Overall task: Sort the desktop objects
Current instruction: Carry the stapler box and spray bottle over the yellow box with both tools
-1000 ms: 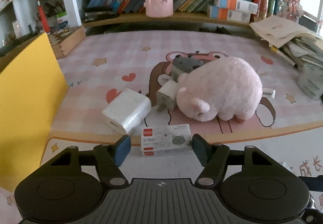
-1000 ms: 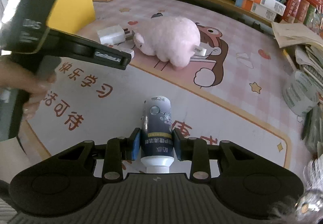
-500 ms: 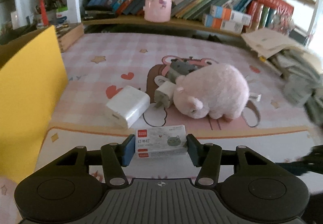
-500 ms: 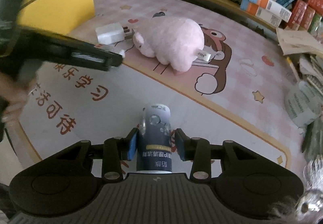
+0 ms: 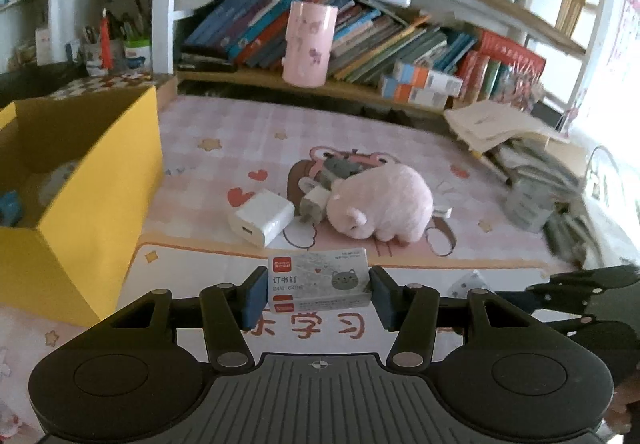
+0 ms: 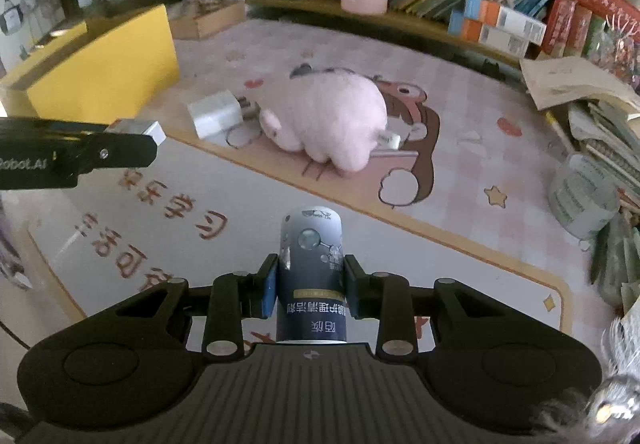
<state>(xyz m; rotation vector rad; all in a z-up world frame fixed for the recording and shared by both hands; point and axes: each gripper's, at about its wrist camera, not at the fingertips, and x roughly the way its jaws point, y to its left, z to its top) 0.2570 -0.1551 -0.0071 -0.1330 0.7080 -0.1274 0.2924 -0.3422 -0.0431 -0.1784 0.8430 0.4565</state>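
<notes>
staple box (image 5: pixel 318 280) clamped between left tongs (image 5: pixel 318 294), off the mat.

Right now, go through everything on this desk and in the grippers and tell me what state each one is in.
Left gripper: shut on the staple box.
Staple box: held clear of the mat, label facing up.
Right gripper: shut on the bottle.
Bottle: held, lying along the fingers.
Yellow box: open-topped, things inside.
Plush pig: lying on the mat.
White charger: lying on the mat, unplugged.
Pink cup: upright on the shelf.
</notes>
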